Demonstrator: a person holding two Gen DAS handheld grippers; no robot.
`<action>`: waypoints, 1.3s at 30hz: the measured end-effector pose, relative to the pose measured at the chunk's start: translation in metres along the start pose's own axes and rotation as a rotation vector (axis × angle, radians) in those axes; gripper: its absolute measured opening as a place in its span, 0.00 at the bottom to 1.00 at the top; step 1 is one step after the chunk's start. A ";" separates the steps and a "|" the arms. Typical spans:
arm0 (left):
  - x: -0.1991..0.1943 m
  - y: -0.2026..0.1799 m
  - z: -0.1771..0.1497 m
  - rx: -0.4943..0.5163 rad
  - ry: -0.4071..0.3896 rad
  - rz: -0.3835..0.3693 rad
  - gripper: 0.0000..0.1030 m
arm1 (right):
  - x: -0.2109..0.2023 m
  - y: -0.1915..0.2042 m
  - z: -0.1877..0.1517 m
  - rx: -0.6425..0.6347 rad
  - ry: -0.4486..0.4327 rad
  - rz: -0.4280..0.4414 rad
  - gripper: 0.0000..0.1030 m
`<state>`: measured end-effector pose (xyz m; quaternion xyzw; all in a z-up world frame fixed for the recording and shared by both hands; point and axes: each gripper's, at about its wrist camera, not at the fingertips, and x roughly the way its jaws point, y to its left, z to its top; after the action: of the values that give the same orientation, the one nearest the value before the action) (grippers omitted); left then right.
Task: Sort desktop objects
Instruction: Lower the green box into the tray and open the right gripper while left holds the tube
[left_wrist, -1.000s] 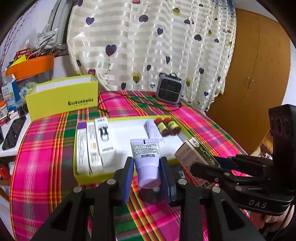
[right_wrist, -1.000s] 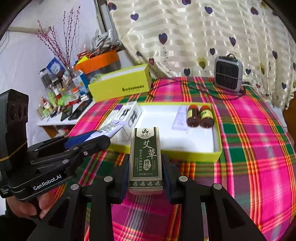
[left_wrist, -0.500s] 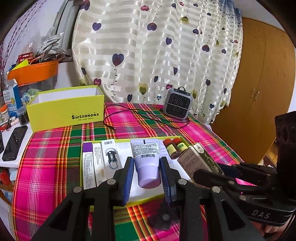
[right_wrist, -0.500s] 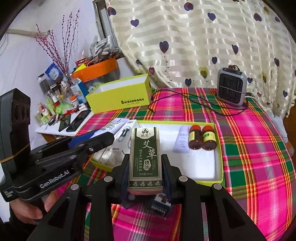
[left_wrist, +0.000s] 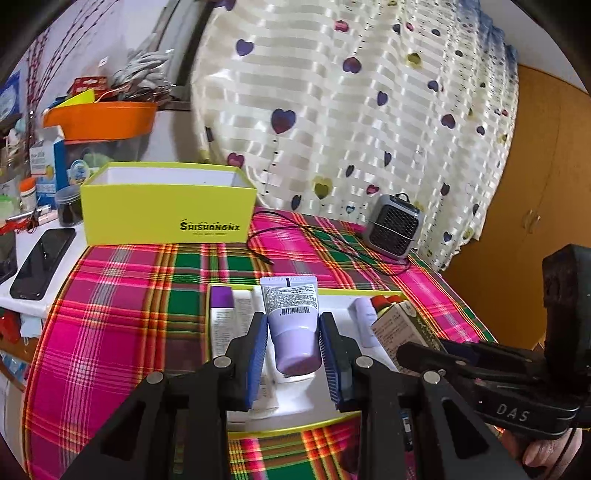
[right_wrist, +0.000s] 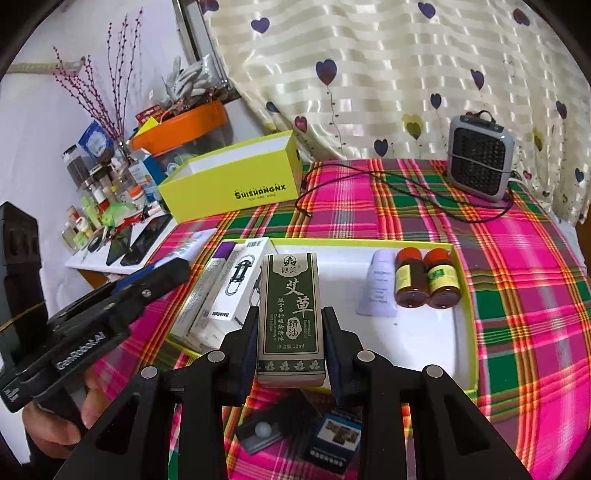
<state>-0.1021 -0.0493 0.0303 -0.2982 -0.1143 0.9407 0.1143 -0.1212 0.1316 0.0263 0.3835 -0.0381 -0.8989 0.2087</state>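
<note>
Nearest you, your right gripper (right_wrist: 291, 343) pinches a green carton (right_wrist: 291, 314) upright, its pads pressed on both long sides; the carton's foot hides the near rim of the yellow tray (right_wrist: 466, 306) behind it. Below the fingers, on the plaid cloth (right_wrist: 517, 258), lie a dark holder with a white ball (right_wrist: 258, 430) and a small blue-and-black packet (right_wrist: 335, 439), both partly cut off by the gripper's frame and hard to identify.

Your left gripper (left_wrist: 293, 354) clamps a lavender tube (left_wrist: 291, 325), cap end towards the camera, held over the left half of the tray. In the right wrist view only the tube's flat tip shows past the left gripper's black body, and a hand (right_wrist: 62, 417) is half visible beneath it.

Inside the tray, white boxes (right_wrist: 225, 295) lie side by side at the left; the carton covers their right edge. At the right, a small pale tube (right_wrist: 378, 284) lies just beside two brown bottles (right_wrist: 424, 282) with red caps, the bottles touching each other.

Farther back stand an open yellow box (right_wrist: 236, 177) and a grey heater (right_wrist: 480, 157), with a black cable (right_wrist: 369, 177) trailing between them. The shelf clutter (right_wrist: 107, 192) at the left is too small to sort out.
</note>
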 end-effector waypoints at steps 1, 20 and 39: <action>0.000 0.002 0.000 -0.005 0.000 0.002 0.29 | 0.003 0.000 0.000 0.000 0.004 0.002 0.32; 0.004 0.027 -0.002 -0.077 -0.008 0.038 0.29 | 0.073 -0.003 0.025 0.106 0.106 0.022 0.32; 0.004 0.032 -0.003 -0.087 -0.004 0.035 0.29 | 0.108 -0.024 0.036 0.302 0.155 0.127 0.35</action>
<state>-0.1085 -0.0783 0.0164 -0.3028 -0.1502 0.9374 0.0845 -0.2217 0.1061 -0.0269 0.4754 -0.1808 -0.8356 0.2073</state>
